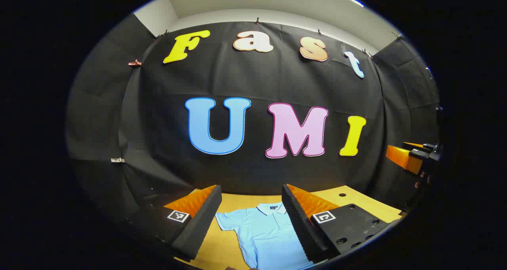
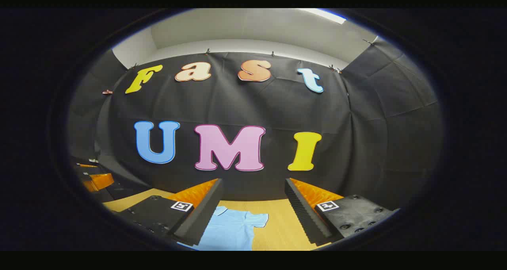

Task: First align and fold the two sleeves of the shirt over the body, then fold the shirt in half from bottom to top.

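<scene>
Both tongs, the left tongs (image 1: 250,222) and the right tongs (image 2: 253,210), hang wide apart above the blue shirt (image 1: 265,234), which lies flat on the counter (image 1: 229,244), collar toward the far edge.

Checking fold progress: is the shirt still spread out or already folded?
Spread, as far as visible: the shirt lies flat on the table, collar up, one sleeve out sideways. Its lower part is cut off.

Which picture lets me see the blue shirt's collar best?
The left gripper view. There the shirt lies flat on the table between the open fingers, with its collar, buttons and one sleeve plain. The right gripper view shows just part of the collar and the other sleeve; a finger hides the rest.
</scene>
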